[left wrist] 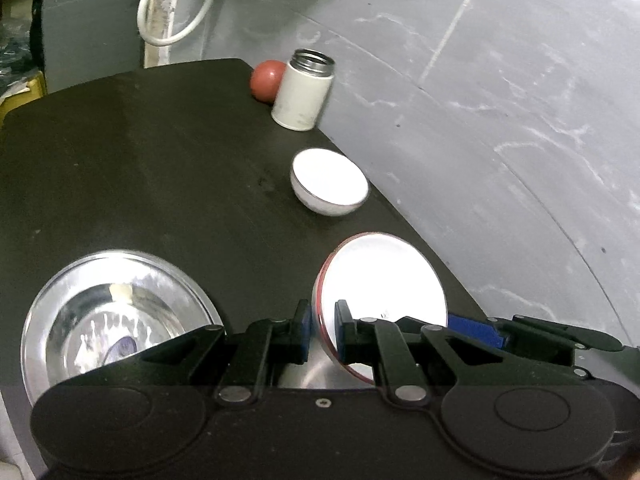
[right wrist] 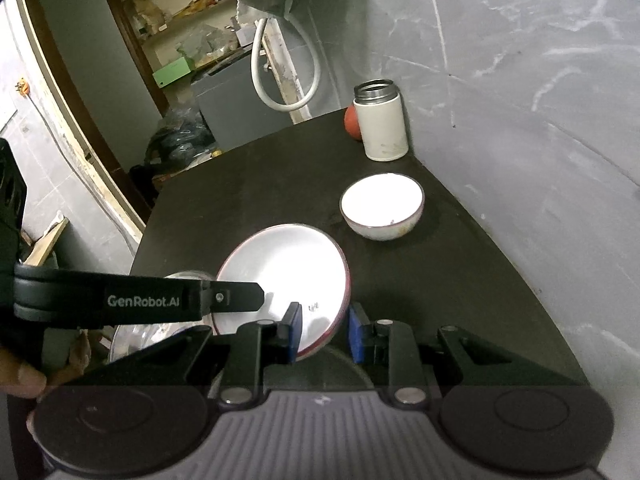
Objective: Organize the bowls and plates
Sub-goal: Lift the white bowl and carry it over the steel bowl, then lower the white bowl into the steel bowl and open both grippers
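A: Starting at the left of the left wrist view, what sits on the dark worktop [left wrist: 160, 184]?

B: A steel plate [left wrist: 116, 316], lower left. Its near edge is hidden behind the gripper body, and glare washes out its centre.

A: And the left gripper [left wrist: 323, 328]?

B: Clenched on the rim of a red-rimmed bowl [left wrist: 384, 280], one blue pad outside and one inside. The bowl is tilted on edge, its white inside facing the camera. Its lower part is cut off by the linkages, so I cannot tell whether it touches the worktop.

A: Further right?

B: A blue pad of the other gripper peeks from behind the bowl, lower right. Above, at mid frame, a small white bowl [left wrist: 329, 182] stands upright near the worktop's right edge. Beyond it are a white flask [left wrist: 303, 92] with an open steel mouth and a red ball [left wrist: 267, 82] half hidden behind it.

A: Now the right wrist view.

B: At the left edge a hand [right wrist: 24, 376] is only partly seen, holding the other gripper, whose black arm crosses the bowl's left side. The right gripper [right wrist: 326, 330] grasps the same red-rimmed bowl [right wrist: 288, 272] at its near rim, at lower centre. The steel plate [right wrist: 136, 336] is mostly covered. The small white bowl [right wrist: 382, 208] sits at the right, with the flask [right wrist: 382, 124] and ball [right wrist: 351, 122] above it.
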`<move>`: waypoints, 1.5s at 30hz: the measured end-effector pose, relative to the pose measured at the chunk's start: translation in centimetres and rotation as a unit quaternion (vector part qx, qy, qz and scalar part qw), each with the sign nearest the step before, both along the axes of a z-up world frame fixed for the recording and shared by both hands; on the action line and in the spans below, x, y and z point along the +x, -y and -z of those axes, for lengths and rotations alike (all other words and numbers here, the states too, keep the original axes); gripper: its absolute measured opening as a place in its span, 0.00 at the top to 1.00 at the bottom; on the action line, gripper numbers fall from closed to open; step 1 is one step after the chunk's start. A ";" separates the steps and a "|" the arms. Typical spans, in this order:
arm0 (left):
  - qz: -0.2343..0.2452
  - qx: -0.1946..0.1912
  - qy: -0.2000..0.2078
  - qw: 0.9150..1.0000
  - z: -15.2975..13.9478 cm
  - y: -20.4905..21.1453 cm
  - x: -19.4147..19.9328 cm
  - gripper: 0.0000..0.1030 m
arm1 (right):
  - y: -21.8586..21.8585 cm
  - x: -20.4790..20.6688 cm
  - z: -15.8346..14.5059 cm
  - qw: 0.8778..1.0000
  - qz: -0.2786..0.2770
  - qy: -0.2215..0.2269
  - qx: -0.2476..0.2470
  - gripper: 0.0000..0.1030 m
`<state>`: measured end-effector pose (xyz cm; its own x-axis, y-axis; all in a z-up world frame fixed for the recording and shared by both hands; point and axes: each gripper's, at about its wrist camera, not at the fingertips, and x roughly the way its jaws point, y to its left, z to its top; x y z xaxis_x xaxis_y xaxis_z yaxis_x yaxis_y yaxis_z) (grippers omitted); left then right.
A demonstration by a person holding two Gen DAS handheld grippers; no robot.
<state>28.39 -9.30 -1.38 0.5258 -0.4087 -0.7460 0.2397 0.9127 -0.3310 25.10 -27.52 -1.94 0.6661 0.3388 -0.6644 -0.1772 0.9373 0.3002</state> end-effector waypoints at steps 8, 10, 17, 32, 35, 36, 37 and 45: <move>0.021 0.007 -0.021 1.000 0.7 0.1 -2.1 0.88 | 0.2 -3.5 0.0 1.000 0.006 -0.017 -0.006 0.73; 0.026 0.009 -0.029 0.999 1.1 0.2 -2.5 0.88 | 0.1 -4.2 0.1 1.000 0.006 -0.023 -0.007 0.73; 0.030 0.012 -0.061 0.998 2.3 0.2 -2.7 0.88 | -0.1 -5.5 0.5 0.999 0.009 -0.041 -0.016 0.73; 0.026 0.026 -0.099 0.994 3.5 0.6 -1.6 0.86 | -0.6 -5.2 1.5 0.997 -0.007 -0.071 -0.034 0.73; 0.025 0.028 -0.104 0.994 3.7 0.6 -1.5 0.85 | -0.7 -5.0 1.8 0.996 -0.009 -0.078 -0.036 0.73; 0.024 0.028 -0.104 0.994 3.7 0.6 -1.5 0.85 | -0.7 -4.9 1.8 0.996 -0.010 -0.080 -0.036 0.73; 0.024 0.029 -0.103 0.994 3.7 0.7 -1.5 0.85 | -0.7 -4.9 1.8 0.996 -0.012 -0.081 -0.035 0.73; 0.021 0.031 -0.102 0.994 3.6 0.7 -1.6 0.80 | -0.6 -4.7 2.0 0.996 -0.017 -0.083 -0.035 0.71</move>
<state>26.80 -10.03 -4.96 0.3442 -0.3763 -0.8602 0.2115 0.9237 -0.3195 20.43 -26.87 -3.91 0.5337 0.3091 -0.7871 -0.1633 0.9510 0.2627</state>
